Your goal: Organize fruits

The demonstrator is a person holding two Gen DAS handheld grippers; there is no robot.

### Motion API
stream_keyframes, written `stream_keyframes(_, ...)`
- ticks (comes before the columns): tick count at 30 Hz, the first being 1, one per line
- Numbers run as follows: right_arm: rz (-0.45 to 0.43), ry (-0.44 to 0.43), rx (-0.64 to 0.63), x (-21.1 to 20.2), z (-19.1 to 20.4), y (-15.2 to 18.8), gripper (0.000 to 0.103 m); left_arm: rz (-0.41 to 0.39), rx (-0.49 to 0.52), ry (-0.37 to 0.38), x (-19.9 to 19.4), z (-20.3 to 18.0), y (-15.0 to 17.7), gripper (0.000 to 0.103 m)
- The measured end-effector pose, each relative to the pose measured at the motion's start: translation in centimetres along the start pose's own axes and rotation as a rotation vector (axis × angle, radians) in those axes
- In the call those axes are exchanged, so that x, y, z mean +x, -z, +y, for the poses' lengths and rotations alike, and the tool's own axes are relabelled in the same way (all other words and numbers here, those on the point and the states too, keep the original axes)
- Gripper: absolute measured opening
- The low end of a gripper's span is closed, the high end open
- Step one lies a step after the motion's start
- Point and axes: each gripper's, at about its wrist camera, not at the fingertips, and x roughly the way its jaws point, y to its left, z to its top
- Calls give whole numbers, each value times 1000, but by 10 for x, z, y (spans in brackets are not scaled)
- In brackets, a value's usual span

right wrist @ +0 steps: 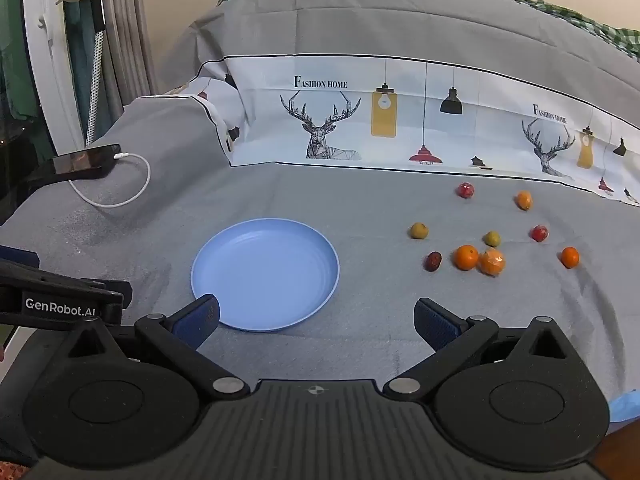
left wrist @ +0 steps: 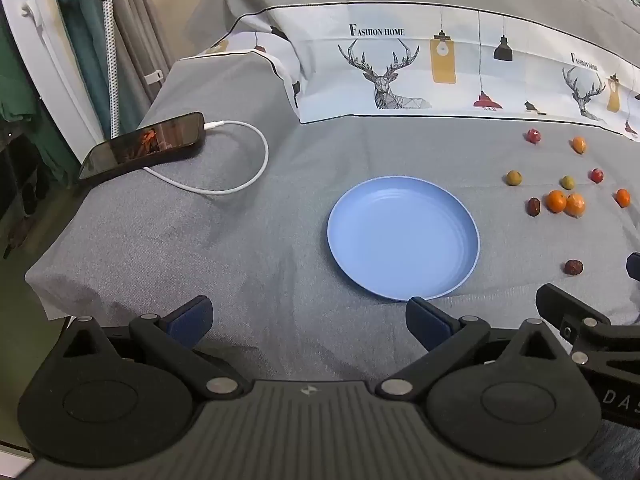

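Blue plate (right wrist: 276, 256) sits bare on the grey bedspread (left wrist: 240, 240), and every fruit lies scattered off to its right, none collected yet, so I'd call this the very start. My left gripper (left wrist: 308, 320) and right gripper (right wrist: 316, 318) both hang above the cloth with jaws wide apart, nothing between them. Nearest pick for my right looks like the dark red fruit (right wrist: 433, 261) beside the orange (right wrist: 466, 257); I need to reach forward, straddle it, then close.

A: What does the printed bed sheet (left wrist: 400, 80) say?
B: "Fashion Home", above each deer.
A: And the left gripper (right wrist: 60, 304)?
B: "GenRobot.AI" on its side.
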Motion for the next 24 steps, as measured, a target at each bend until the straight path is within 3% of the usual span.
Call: stream_keyframes(24, 5, -11, 7, 4, 2, 2, 102, 11, 8, 0, 3, -4, 2, 103)
